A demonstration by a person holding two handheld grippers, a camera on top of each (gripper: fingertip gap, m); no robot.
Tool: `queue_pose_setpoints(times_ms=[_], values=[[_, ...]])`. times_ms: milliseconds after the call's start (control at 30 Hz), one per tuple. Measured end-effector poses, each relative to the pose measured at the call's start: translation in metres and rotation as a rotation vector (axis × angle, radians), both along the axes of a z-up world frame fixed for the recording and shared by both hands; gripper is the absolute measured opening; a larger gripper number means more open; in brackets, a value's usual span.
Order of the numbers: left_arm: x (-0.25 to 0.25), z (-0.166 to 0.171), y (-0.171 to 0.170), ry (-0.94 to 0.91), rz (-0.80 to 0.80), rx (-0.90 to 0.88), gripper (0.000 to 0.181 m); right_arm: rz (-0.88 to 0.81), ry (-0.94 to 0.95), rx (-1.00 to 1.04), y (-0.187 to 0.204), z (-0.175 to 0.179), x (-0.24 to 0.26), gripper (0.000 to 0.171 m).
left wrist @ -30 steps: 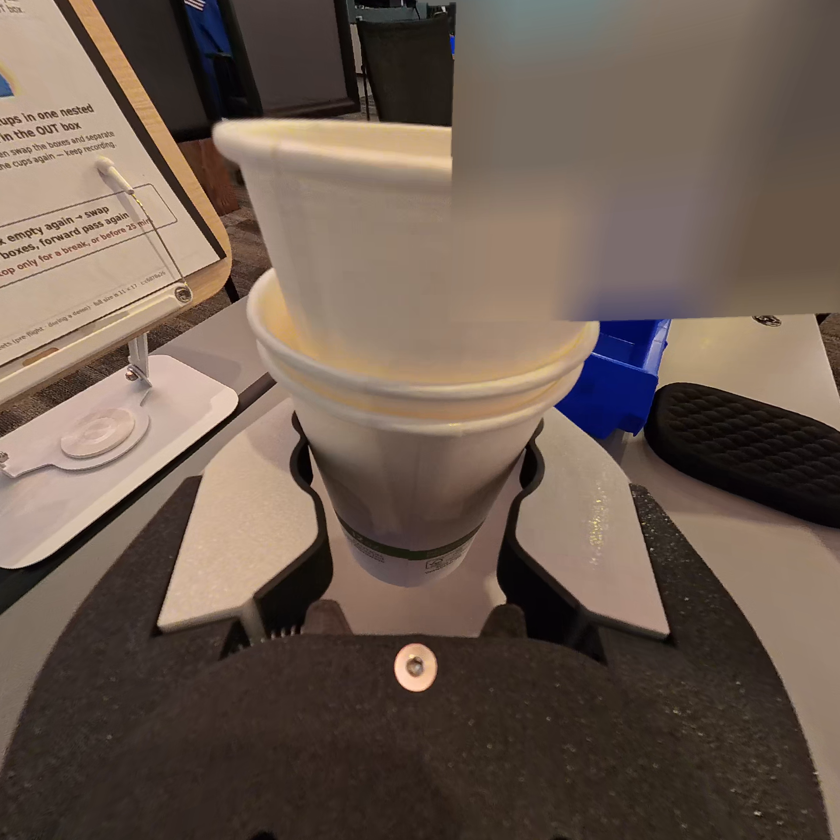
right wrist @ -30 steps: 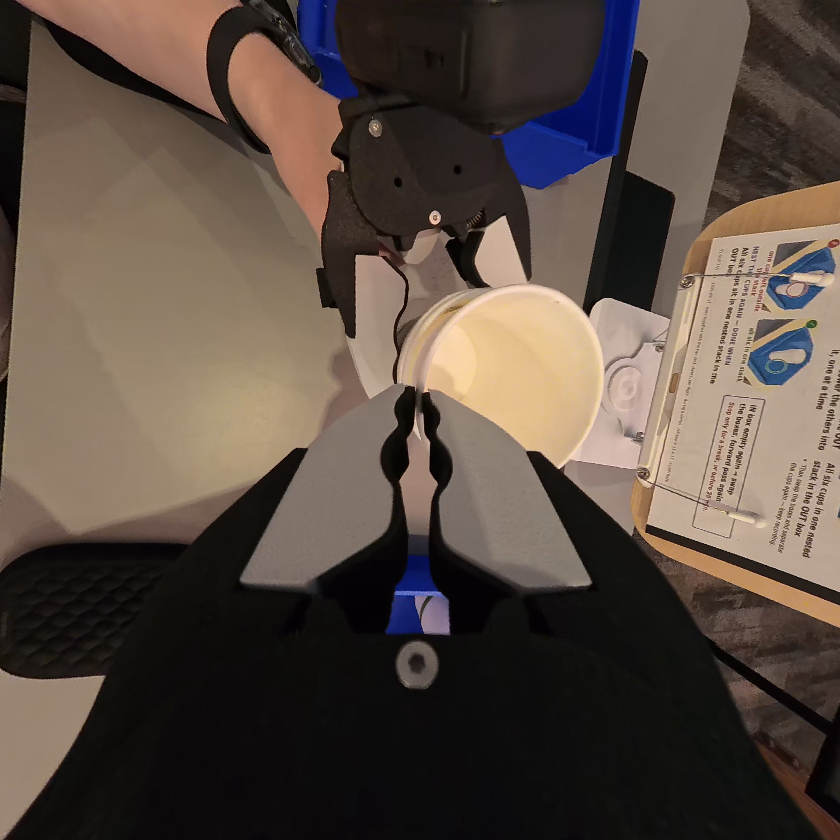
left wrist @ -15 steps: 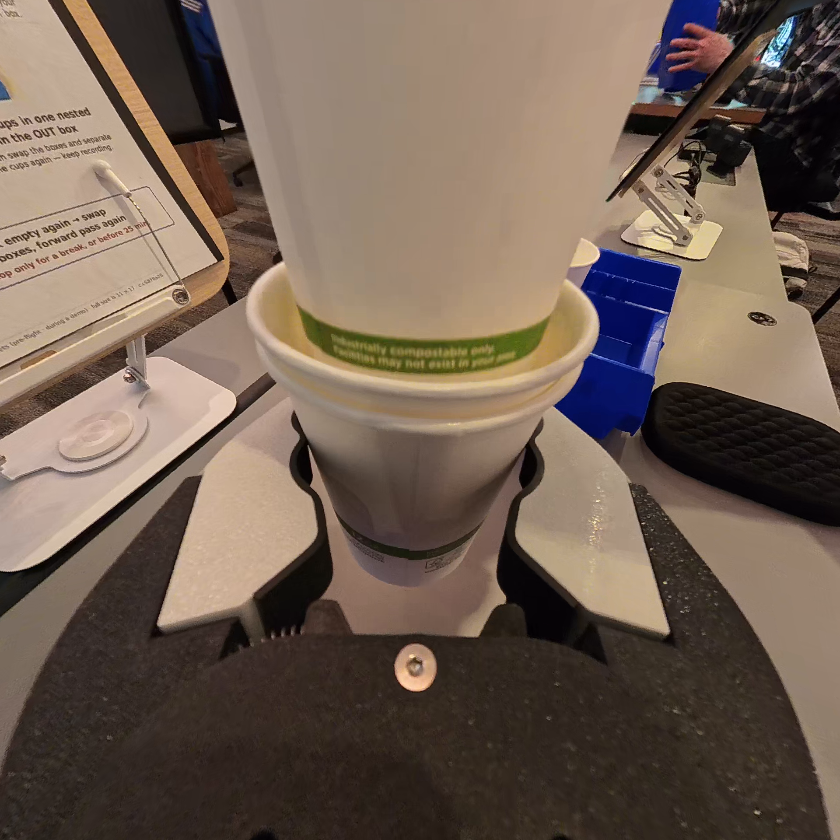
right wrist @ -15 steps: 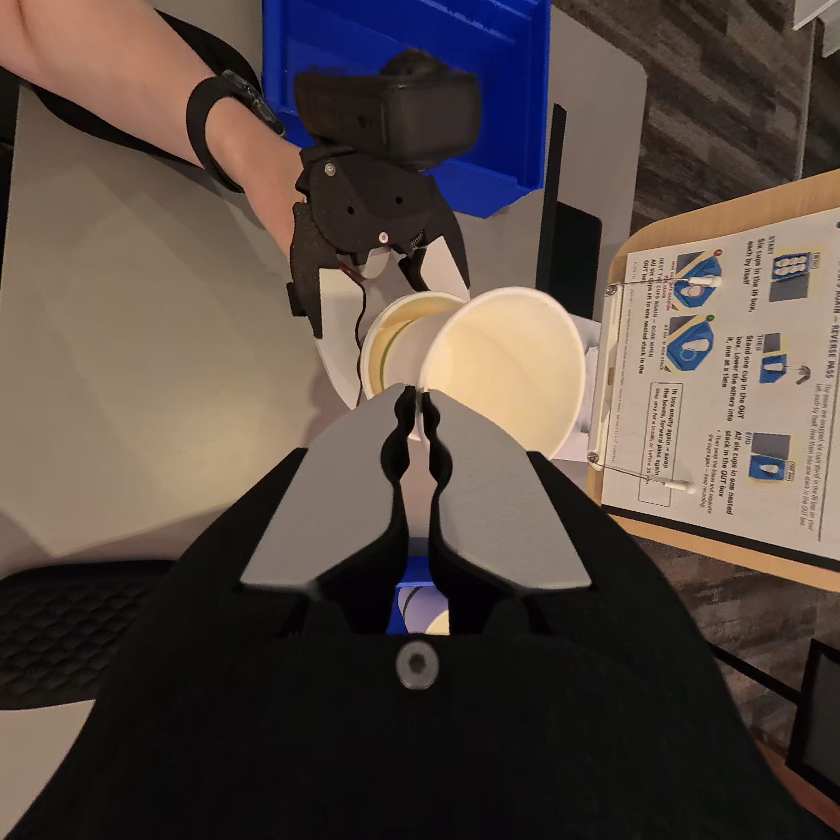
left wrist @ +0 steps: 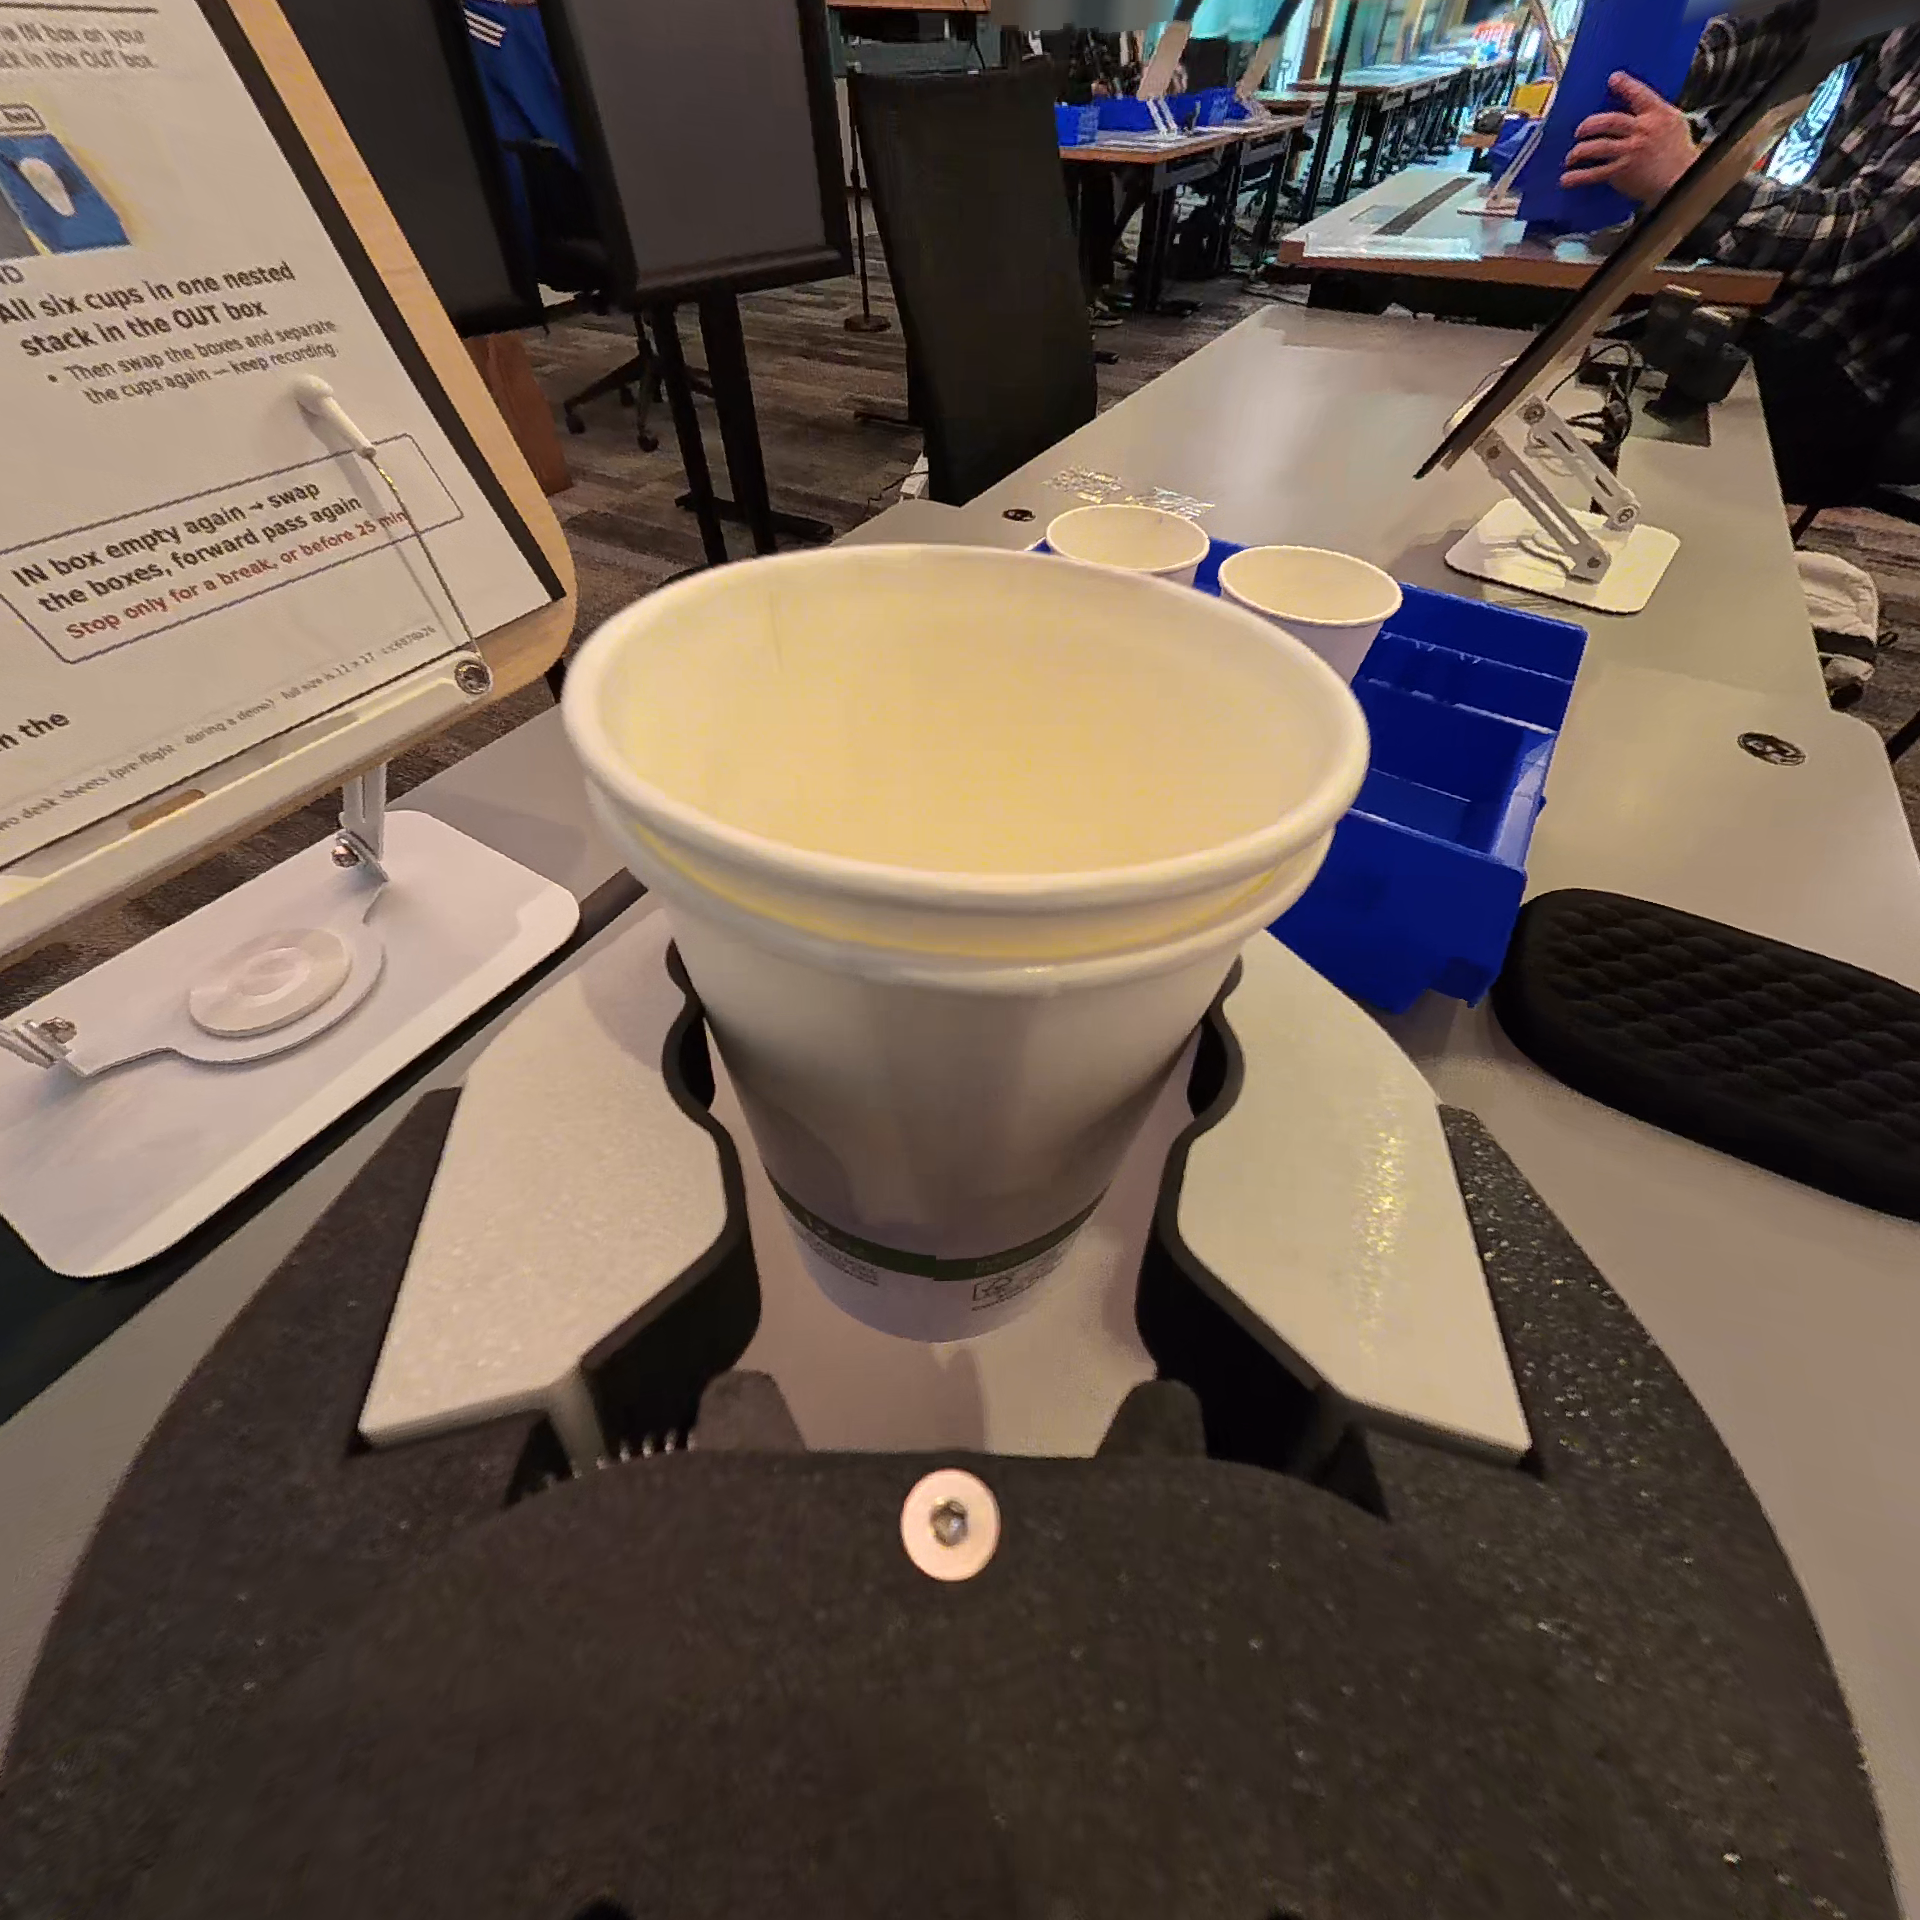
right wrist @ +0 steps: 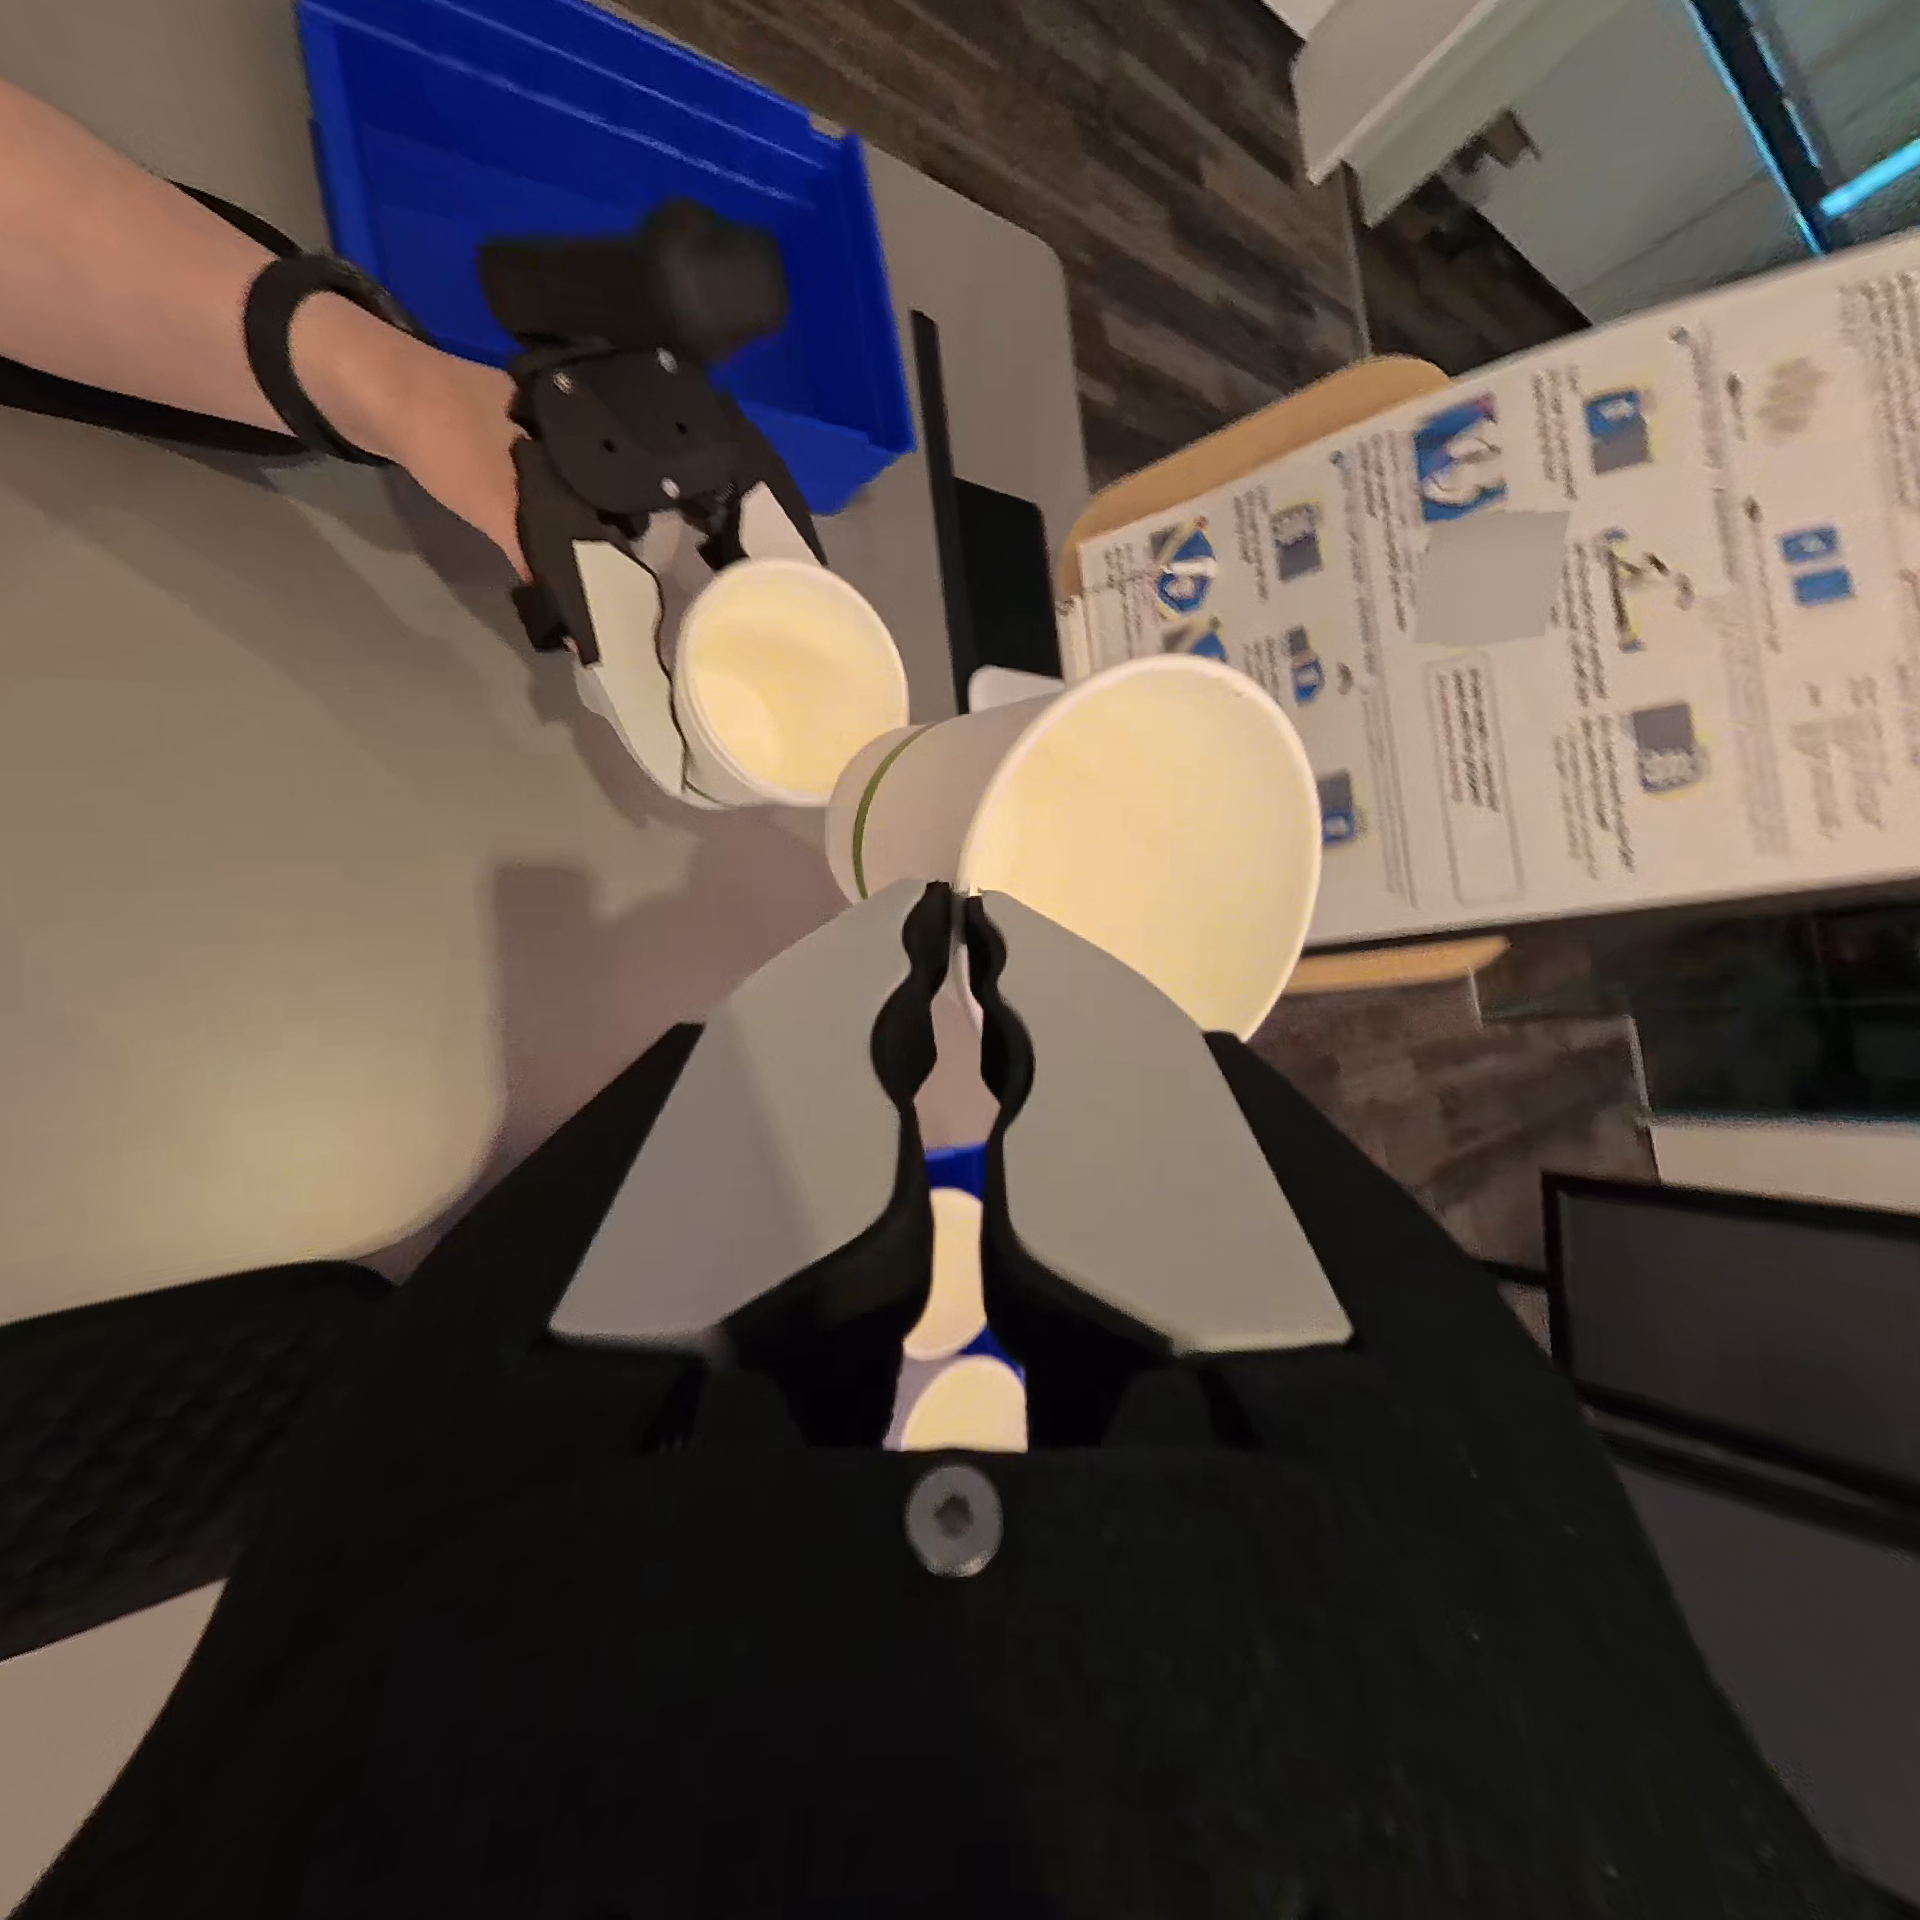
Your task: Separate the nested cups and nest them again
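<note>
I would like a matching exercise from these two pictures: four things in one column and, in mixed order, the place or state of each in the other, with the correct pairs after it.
Things
1. nested stack
2. single cup
3. two loose cups
4. wrist rest

Places or states
A. standing upright in the blue bin
B. pinched at its rim by the right claw, clear of the stack
C. lying on the grey table, beside the bin
D. gripped around its lower part by the left claw

Pairs: 1-D, 2-B, 3-A, 4-C
</note>
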State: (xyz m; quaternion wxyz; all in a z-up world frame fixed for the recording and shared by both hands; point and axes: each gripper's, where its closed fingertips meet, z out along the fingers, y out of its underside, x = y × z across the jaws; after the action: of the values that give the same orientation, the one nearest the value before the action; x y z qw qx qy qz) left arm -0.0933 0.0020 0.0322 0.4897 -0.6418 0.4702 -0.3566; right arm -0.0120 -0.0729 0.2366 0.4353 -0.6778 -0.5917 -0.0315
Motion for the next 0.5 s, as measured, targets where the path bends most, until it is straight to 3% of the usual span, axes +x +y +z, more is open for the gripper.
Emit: queue_pose_setpoints(times_ms=[233, 500], values=[[-0.005, 0.004, 0.004, -0.011, 0.013, -0.001, 0.091, -0.209, 0.0, -0.031, -0.008, -0.011, 0.083, 0.003], [-0.011, 0.011, 0.008, -0.034, 0.025, 0.001, 0.091, -0.359, -0.11, -0.2, -0.014, -0.103, 0.14, 0.003]])
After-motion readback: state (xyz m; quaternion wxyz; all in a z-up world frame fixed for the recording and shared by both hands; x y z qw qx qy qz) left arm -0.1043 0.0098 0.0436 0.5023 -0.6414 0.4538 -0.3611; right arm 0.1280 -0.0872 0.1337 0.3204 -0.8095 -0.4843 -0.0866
